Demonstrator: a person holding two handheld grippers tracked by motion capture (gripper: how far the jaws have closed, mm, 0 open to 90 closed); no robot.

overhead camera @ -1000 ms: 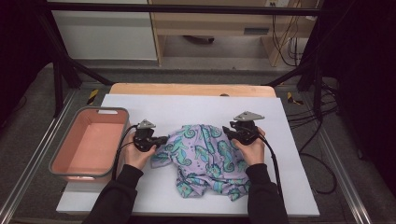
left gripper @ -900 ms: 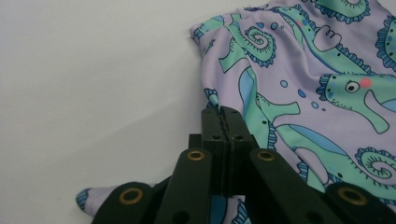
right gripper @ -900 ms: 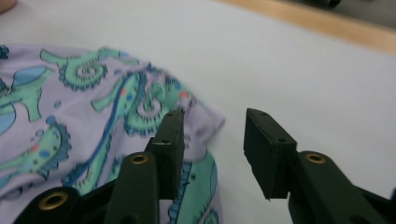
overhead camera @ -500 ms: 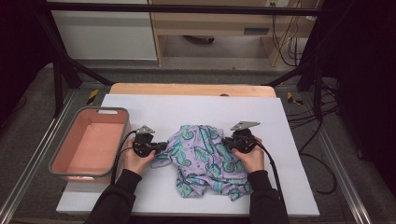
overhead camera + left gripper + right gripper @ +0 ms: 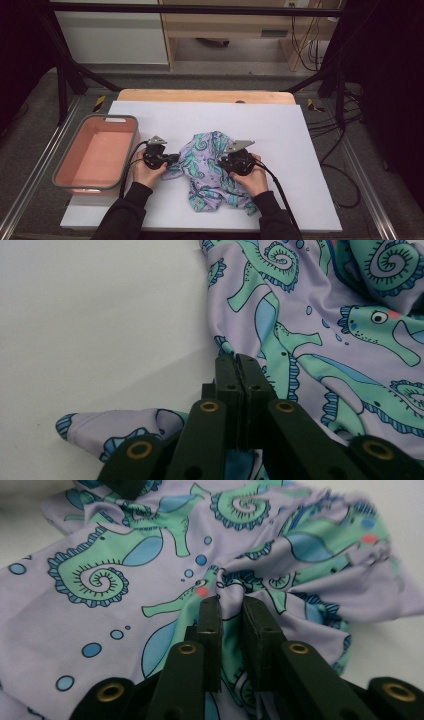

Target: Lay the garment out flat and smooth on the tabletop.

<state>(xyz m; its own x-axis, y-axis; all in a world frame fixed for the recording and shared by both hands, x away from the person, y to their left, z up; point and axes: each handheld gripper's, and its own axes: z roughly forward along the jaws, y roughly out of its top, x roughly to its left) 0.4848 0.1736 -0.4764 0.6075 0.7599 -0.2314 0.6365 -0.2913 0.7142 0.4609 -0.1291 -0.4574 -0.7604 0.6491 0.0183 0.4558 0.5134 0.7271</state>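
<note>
Cloth lies bunched on the table, between the two tools, with a tub off to the left. The left tool is pinched tight on its left edge. The right tool has just been opening, its jaws slightly apart astride a puckered fold (gripped or not, I cannot tell).

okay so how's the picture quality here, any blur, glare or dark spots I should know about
High view: soft and low in detail, the room around the white table dark, no strong glare. Left gripper view: the seahorse-print cloth is sharp, evenly lit, and the left gripper is crisp at its tips. Right gripper view: the cloth is sharp near the right gripper and blurs toward the far edge.
</note>
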